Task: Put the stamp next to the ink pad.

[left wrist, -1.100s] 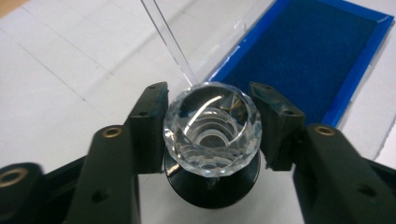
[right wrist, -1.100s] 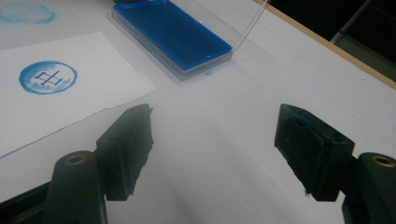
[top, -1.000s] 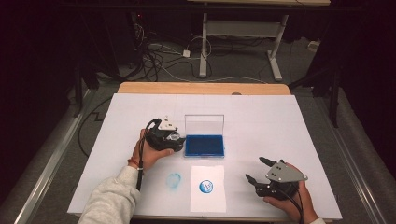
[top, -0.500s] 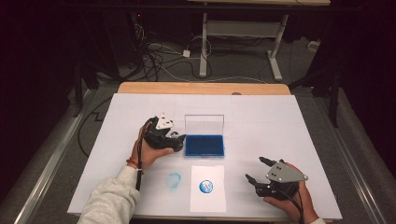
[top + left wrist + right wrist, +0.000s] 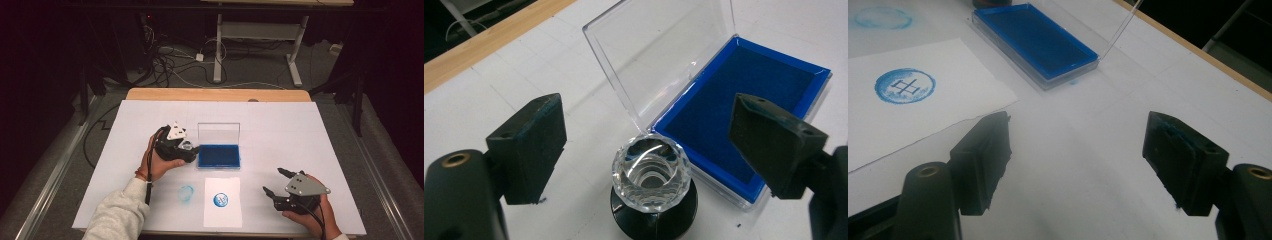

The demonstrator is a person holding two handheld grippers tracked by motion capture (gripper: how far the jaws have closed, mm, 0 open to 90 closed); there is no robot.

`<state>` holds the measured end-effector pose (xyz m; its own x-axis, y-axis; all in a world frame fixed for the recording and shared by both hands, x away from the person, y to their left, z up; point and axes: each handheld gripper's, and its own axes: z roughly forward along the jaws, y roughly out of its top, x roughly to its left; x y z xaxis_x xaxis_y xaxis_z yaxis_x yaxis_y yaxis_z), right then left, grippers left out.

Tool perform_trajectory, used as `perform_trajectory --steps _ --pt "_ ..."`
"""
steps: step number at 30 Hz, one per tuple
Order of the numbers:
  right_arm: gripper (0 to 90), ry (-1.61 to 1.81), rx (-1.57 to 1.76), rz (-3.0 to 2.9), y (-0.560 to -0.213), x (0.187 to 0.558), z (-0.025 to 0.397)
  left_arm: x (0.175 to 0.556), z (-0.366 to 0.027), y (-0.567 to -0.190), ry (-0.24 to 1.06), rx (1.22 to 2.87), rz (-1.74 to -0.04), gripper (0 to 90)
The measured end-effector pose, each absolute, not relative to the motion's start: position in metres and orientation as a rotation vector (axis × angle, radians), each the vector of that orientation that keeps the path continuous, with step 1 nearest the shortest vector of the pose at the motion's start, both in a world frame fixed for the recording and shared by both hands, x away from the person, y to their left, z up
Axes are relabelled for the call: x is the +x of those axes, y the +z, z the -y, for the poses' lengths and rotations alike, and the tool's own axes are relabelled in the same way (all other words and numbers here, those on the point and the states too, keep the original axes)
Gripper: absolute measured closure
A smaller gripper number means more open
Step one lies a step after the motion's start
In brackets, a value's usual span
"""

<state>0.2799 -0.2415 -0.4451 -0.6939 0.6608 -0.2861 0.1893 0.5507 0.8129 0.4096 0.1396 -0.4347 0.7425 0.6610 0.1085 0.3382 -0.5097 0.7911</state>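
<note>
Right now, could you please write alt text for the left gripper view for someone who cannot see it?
A stamp with a clear faceted knob stands on the white table between the open left gripper's black fingers, untouched. Just beyond lies a blue ink pad, its clear lid raised.

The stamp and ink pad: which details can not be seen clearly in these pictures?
- Stamp, left gripper view: its printing face is turned down to the table, and the bottom edge cuts its black base.
- Stamp, high view: too small, half hidden by the left gripper.
- Ink pad, right gripper view: the top edge cuts its lid.
</note>
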Motion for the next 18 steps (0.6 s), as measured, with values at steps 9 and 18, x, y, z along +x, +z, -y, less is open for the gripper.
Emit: perform_trajectory --steps 9,18 --pt "27.4 1.063 0.680 -2.208 -0.445 0.279 0.241 0.401 -0.138 -0.426 0.555 2.124 -0.706 15.6" --pt "27.3 1.067 0.677 -2.204 -0.444 0.279 0.241 0.394 -0.139 -0.420 0.579 2.103 -0.678 15.8"
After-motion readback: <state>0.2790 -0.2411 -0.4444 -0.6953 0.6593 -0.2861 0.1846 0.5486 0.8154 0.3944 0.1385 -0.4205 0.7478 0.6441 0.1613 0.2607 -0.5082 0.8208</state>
